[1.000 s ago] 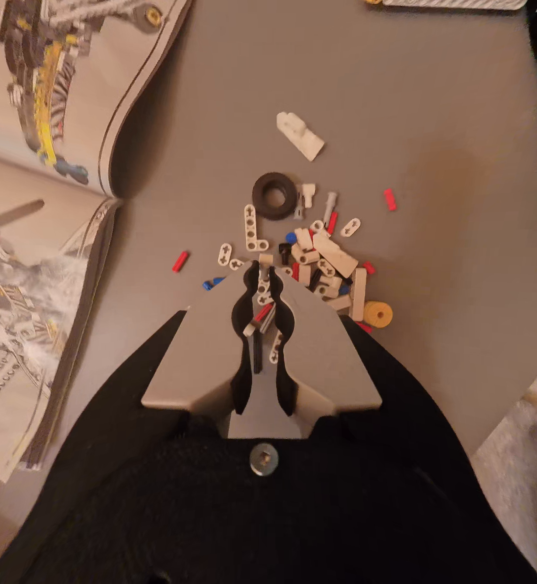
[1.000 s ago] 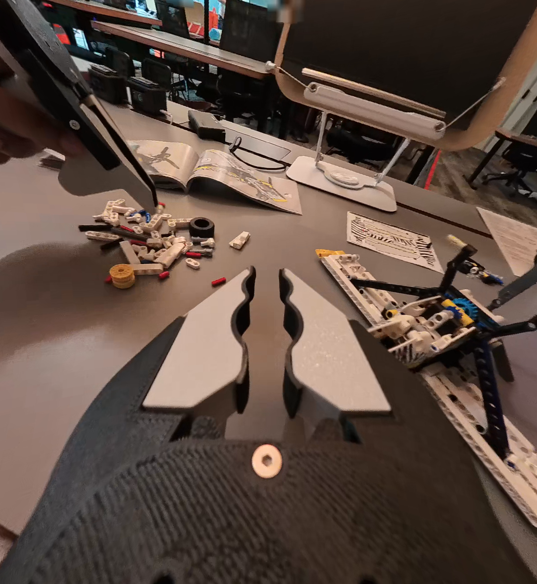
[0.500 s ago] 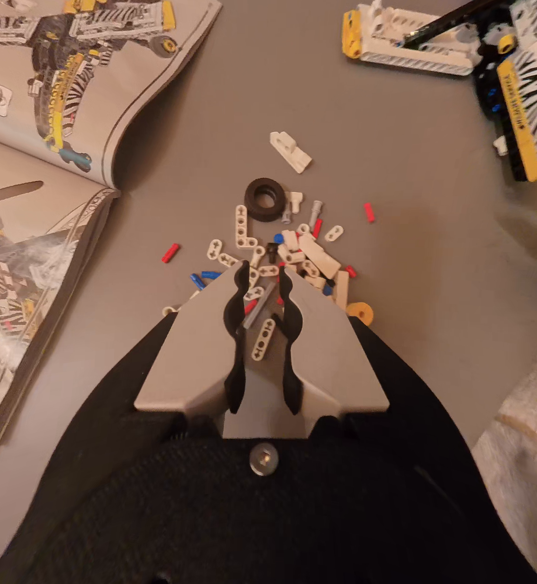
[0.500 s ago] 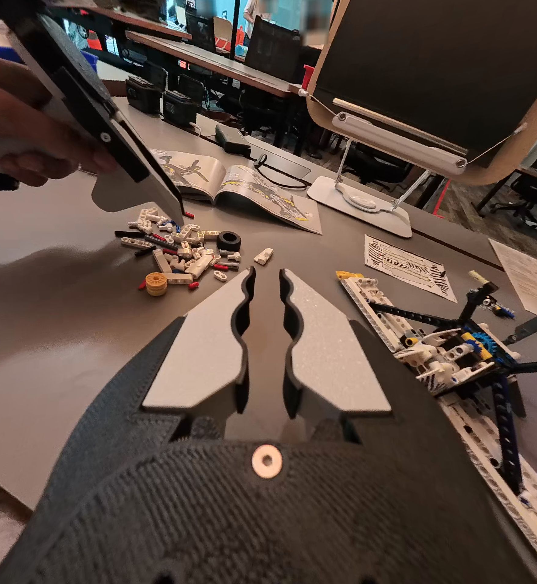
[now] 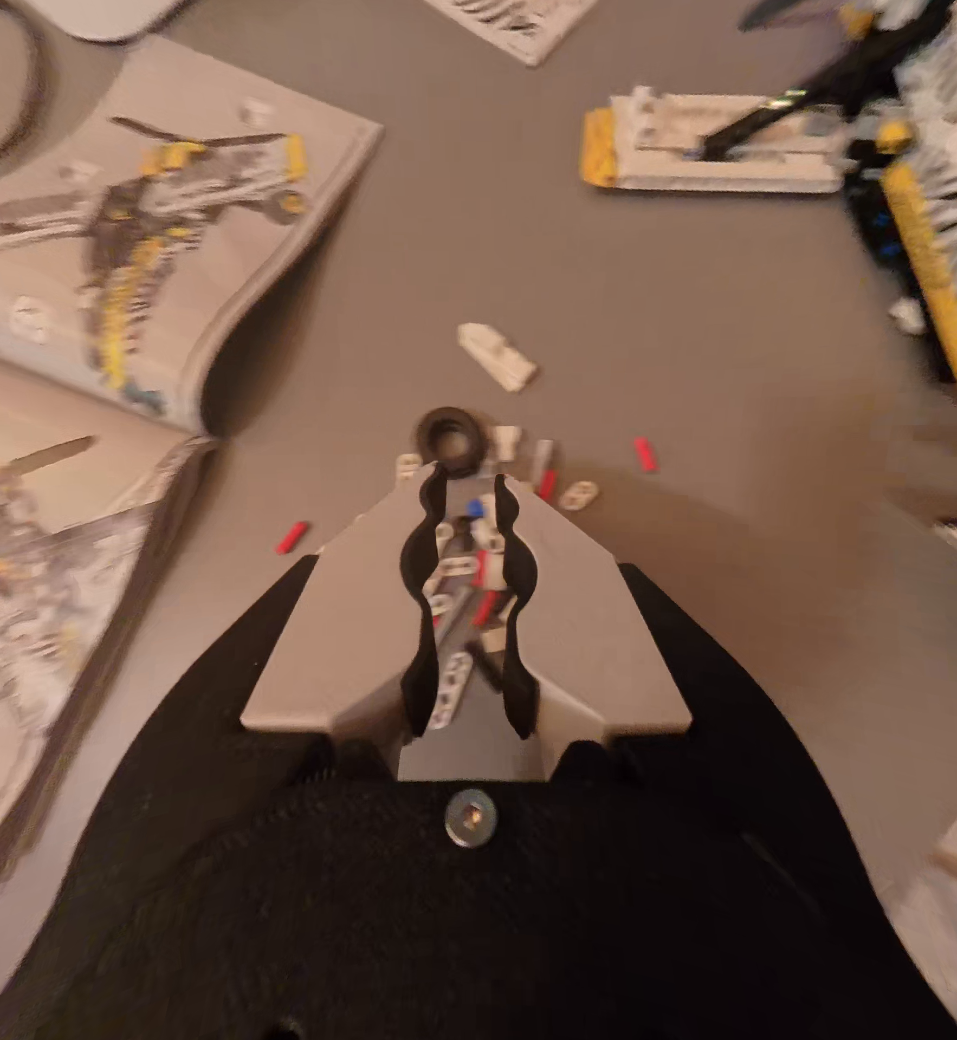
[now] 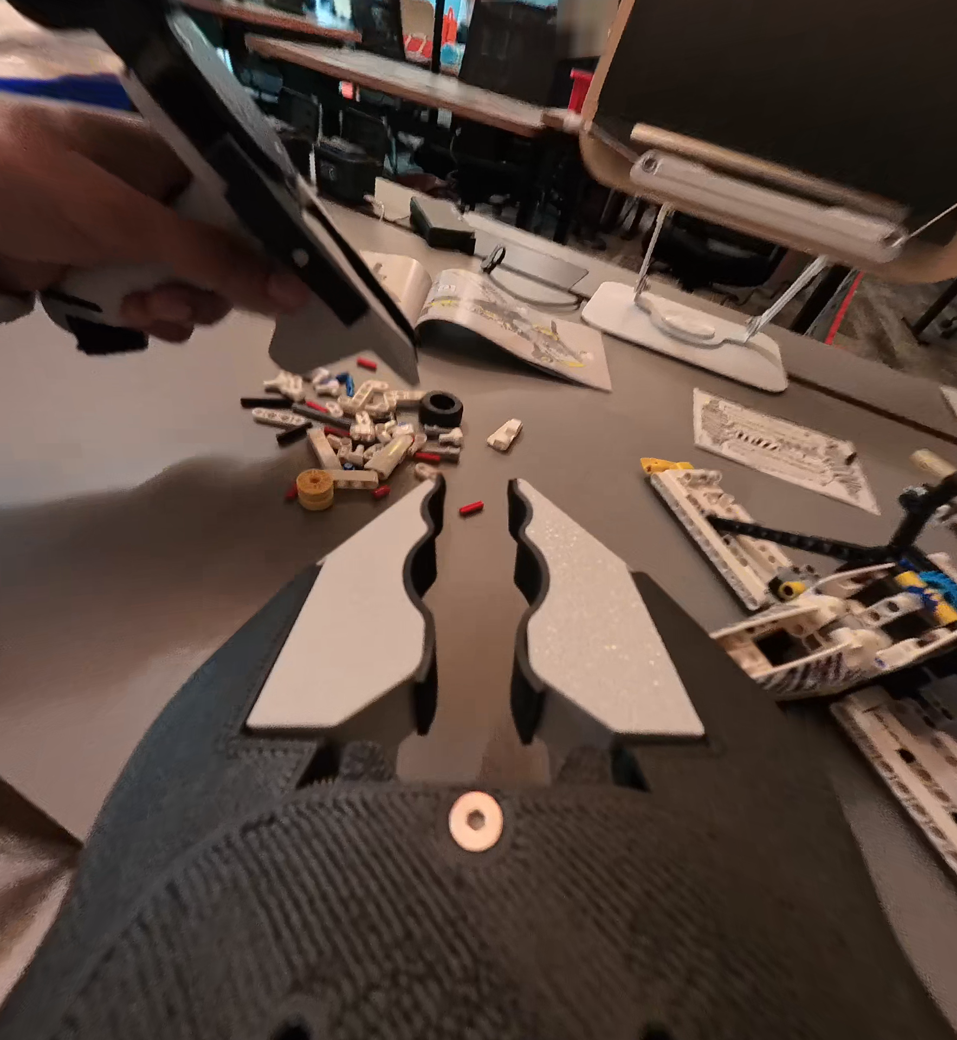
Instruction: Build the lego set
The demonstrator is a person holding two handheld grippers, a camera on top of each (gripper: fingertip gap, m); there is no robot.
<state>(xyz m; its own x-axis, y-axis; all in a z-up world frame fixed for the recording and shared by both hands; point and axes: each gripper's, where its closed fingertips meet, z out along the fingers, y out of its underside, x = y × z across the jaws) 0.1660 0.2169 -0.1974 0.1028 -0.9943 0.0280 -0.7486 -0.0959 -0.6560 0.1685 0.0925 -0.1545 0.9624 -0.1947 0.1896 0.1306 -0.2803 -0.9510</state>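
A white lamp base (image 6: 684,332) stands on the grey desk (image 6: 127,427) at upper right; a black cable (image 6: 521,281) loops left of it. Farther desks and chairs fill the top.

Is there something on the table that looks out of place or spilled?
Nothing looks damaged or spilled. A few parts lie apart from the loose parts pile: a red pin before the right gripper, and a white piece beyond the black tyre.
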